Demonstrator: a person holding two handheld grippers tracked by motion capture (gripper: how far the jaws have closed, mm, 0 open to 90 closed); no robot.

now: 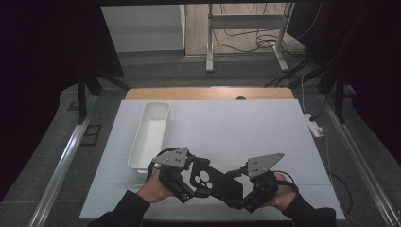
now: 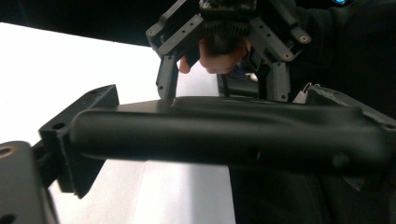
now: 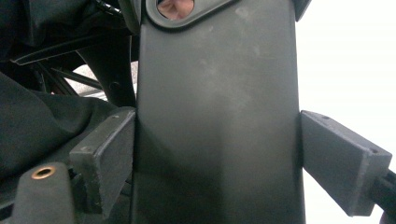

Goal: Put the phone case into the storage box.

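A black phone case (image 1: 215, 182) with a camera cut-out hangs just above the white sheet near the table's front edge, held from both sides. My left gripper (image 1: 194, 189) has it from the left. In the left gripper view the case (image 2: 224, 135) lies edge-on across the jaws and meets the left pad (image 2: 79, 140); it hides the other pad. My right gripper (image 1: 239, 201) is shut on the case's other end. In the right gripper view both pads (image 3: 105, 154) press the sides of the case (image 3: 215, 93). The right gripper (image 2: 224, 37) and its hand face the left gripper's camera.
A long white tray (image 1: 151, 135) stands on the white sheet (image 1: 246, 127), left of centre, just beyond my left hand. The wooden table edge (image 1: 208, 93) runs along the back. A power strip (image 1: 316, 126) lies off the right side, and a metal stand (image 1: 246, 42) is on the floor behind.
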